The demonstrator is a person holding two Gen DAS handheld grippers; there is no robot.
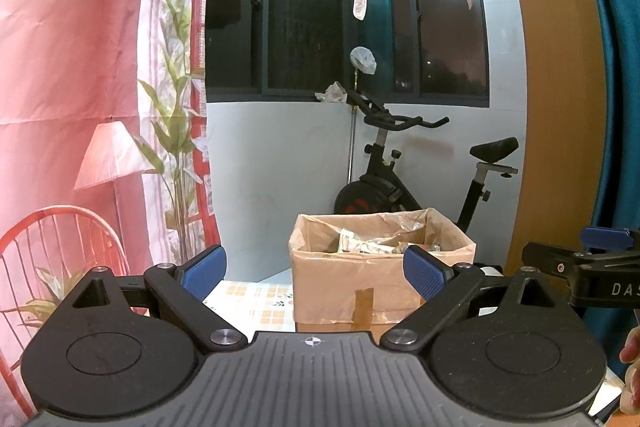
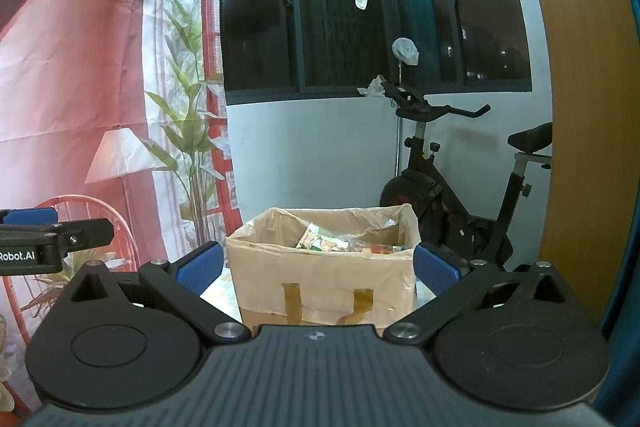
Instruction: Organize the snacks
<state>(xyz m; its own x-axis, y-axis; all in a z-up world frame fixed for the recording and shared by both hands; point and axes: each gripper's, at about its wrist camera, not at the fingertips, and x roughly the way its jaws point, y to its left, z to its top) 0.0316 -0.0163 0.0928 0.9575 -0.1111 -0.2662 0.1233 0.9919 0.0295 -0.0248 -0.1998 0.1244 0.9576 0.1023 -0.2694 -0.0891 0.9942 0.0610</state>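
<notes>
Both the left gripper (image 1: 315, 271) and right gripper (image 2: 316, 267) gape wide, empty, near the plastic-lined brown cardboard box (image 2: 324, 275); its crinkly foil snack packets (image 2: 320, 242) look light, crushable, so pinch edges.

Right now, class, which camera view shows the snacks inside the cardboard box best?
The right wrist view: the snacks sit centred inside the cardboard box, with more packets visible. In the left wrist view, fewer snacks show, partly behind a gripper finger.
</notes>
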